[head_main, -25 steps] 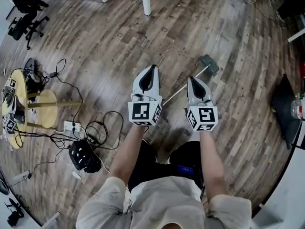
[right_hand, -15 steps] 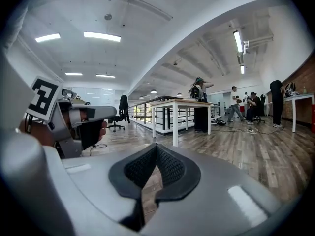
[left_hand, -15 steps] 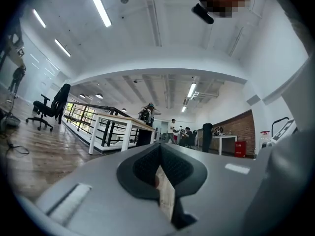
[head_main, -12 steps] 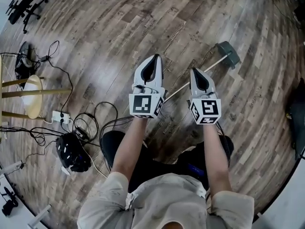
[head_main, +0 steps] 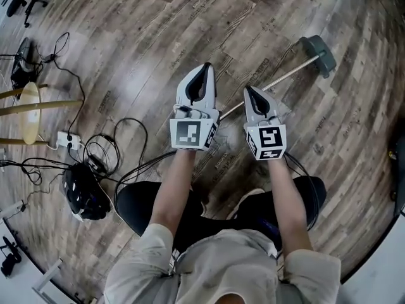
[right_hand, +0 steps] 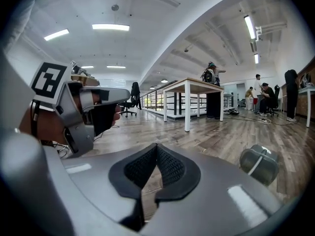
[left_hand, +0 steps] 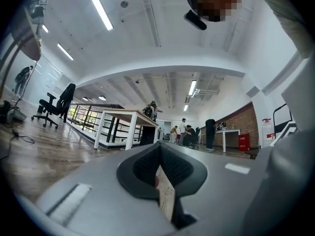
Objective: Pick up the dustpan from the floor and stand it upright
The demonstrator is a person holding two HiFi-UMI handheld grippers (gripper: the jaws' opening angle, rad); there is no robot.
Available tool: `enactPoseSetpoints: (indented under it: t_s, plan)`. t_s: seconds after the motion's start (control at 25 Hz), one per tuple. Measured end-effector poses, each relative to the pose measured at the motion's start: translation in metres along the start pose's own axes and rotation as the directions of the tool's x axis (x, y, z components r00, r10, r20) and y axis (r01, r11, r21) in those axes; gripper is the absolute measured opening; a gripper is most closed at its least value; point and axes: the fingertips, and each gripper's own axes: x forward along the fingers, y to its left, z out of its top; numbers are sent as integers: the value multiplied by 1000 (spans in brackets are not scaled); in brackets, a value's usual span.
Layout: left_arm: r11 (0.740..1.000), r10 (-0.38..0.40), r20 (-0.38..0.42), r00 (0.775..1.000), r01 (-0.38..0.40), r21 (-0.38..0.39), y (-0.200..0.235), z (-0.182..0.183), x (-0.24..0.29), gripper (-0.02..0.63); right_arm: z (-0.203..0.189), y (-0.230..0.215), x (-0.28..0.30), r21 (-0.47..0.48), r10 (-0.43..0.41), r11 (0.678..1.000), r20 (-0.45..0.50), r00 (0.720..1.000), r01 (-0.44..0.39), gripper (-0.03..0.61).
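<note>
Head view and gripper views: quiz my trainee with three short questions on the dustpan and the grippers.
1. True or false: the dustpan stands upright.
2. The right gripper is: A open; B shut and empty; C shut on the dustpan's handle.
3. Fill in: in the head view, the wooden stool is on the left gripper's ___ side.
Key: 1 false; 2 B; 3 left.

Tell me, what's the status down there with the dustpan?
Left gripper shut, empty; right gripper shut, empty. Dustpan lying on floor, ungripped. Cables off left, clear of it.
</note>
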Motion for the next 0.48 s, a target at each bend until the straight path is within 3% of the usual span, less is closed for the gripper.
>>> enactPoseSetpoints:
  t_s: [0.12,0.28,0.36,0.48]
  plan:
    - [1000,30,-1,1000,-30,-7,15,-20,-8,20,-38,14,7,-3,30,1000,-54,998,-31,6]
    - [999,54,1,999,-54,-7,28,-41,-27,20,-117,54,8,-18,87,996,-188,978,-92,6]
    - [998,61,0,998,-61,-4,35,-49,-33,20,-155,80,10,4,134,990,-271,953,-138,8]
    - [998,70,-10,997,-70,0,44,-59,-42,20,-207,121,10,49,230,972,-392,890,-230,22]
